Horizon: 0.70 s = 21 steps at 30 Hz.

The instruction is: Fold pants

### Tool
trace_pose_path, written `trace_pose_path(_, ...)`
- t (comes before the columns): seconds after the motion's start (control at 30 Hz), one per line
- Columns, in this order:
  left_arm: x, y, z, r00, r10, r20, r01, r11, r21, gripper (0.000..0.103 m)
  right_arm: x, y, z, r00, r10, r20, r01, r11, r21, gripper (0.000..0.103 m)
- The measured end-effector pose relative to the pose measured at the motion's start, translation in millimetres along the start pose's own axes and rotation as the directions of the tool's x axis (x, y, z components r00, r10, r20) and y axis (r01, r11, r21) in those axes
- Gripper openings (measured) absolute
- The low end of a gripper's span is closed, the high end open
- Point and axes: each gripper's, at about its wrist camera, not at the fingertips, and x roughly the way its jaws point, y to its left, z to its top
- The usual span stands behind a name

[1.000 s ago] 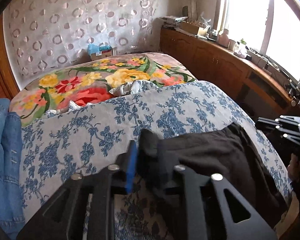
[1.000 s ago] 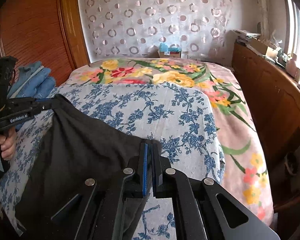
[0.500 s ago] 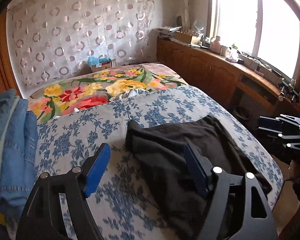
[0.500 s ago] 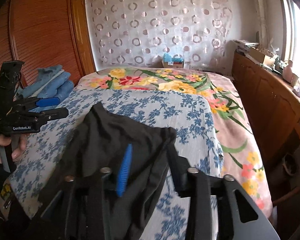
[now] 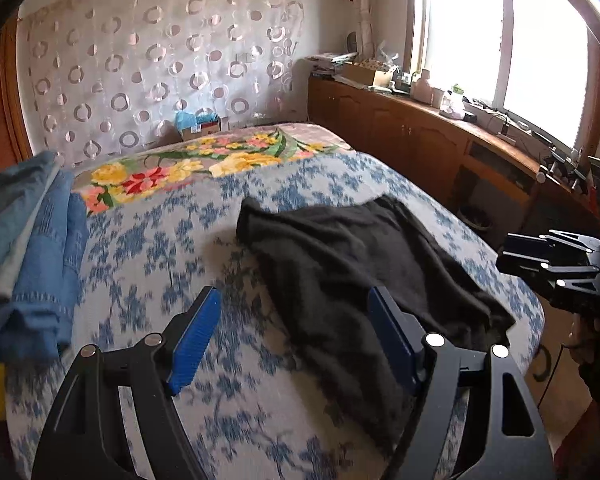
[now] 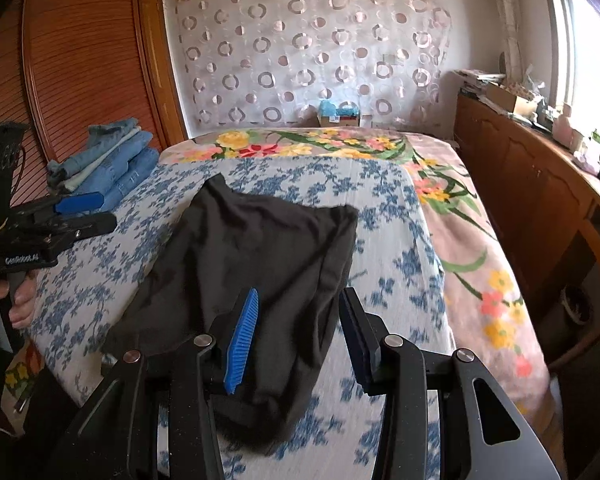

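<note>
Two grippers, both empty. Left gripper (image 5: 294,336): jaws spread wide, blue pads apart, nothing between them; its right finger overlaps the near left edge of the pants (image 5: 351,272) in the left wrist view, contact not clear. Right gripper (image 6: 300,340): jaws partly spread, one blue pad and one dark pad, hanging over the near end of the pants (image 6: 252,264), not pinching the cloth. One pair of black pants, lying folded and flat on the blue-flowered sheet (image 6: 383,216), lower centre of both views. Long axis in the right wrist view runs from bottom centre up to upper left, far end a peaked corner, right far corner squarer; near end bunched under the gripper. In the left wrist view the axis runs from lower right to centre. The other gripper shows in each view: right one at the right edge (image 5: 547,256), left one at the left edge (image 6: 60,220) held by a hand (image 6: 8,304). White writing on the left gripper's body, starts "Gen", rest too blurred to read. One stack of folded jeans (image 6: 108,160), count of pieces unclear, at the left edge of the bed beyond the pants. Farther: one floral blanket (image 6: 331,144) across the bed's far end and right side. One small box (image 6: 337,118) with blue stuff on top at the wall, label unreadable. One circle-pattern curtain (image 6: 311,44) behind it. Wood cabinets (image 6: 519,168) along the right, cluttered top, items too small to count. Slatted wood panel (image 6: 76,56) upper left.
</note>
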Motion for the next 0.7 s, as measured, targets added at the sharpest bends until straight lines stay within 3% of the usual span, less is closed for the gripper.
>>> trace_pose_path(0.4, -10.8, -31.1, -58.6, 0.997, -0.036, -0.063, 0.038, 0.999, 0.038, 0.076, 6.9, 2.3, -34.0, 0.998, -0.019, -0.066, 0.021, 0.999, 0.027, 0.044)
trace_pose_path(0.7, -2.0, -49.4, -76.7, 0.989, -0.093, -0.118, 0.099, 0.994, 0.043, 0.042, 14.2, -4.2, -46.0, 0.996, -0.015, -0.087, 0.021, 0.998, 0.063, 0.044)
